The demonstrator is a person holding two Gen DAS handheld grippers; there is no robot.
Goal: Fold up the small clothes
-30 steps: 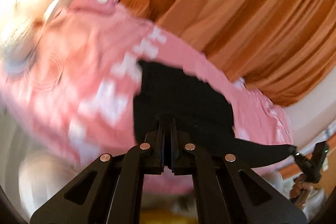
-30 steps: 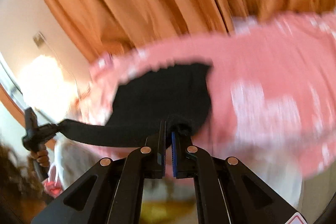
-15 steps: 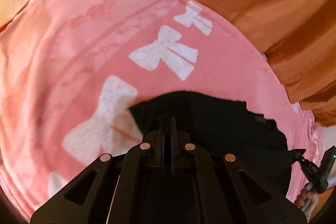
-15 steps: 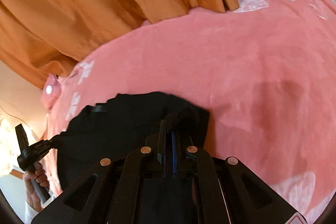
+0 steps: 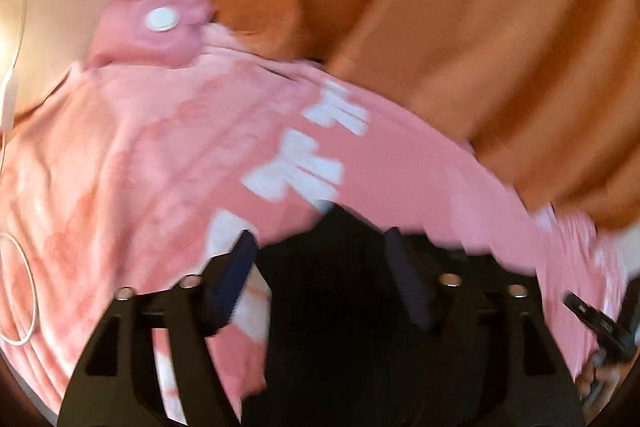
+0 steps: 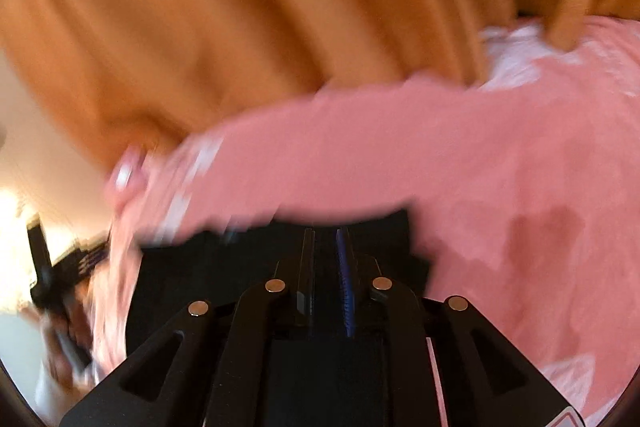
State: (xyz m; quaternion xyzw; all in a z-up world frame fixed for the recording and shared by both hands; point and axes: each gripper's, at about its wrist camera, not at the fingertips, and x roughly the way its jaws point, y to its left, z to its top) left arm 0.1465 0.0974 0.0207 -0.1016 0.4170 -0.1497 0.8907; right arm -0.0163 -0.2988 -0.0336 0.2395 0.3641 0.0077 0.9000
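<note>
A small black garment lies on a pink blanket with white bows. My left gripper is open, its fingers spread wide over the garment's near edge and holding nothing. In the right wrist view the same black garment lies under my right gripper, whose jaws stand a narrow gap apart with the black cloth between and below them; motion blur hides whether they still pinch it. Each gripper shows at the edge of the other's view: the right one, the left one.
Orange curtains hang right behind the blanket. A pink pouch with a white snap button lies at the blanket's far left corner. A white cable loops at the left edge. A darker patch marks the blanket.
The garment came down onto the blanket. My left gripper has opened and let go of the cloth. My right jaws have parted slightly. Both cameras have tilted up.
</note>
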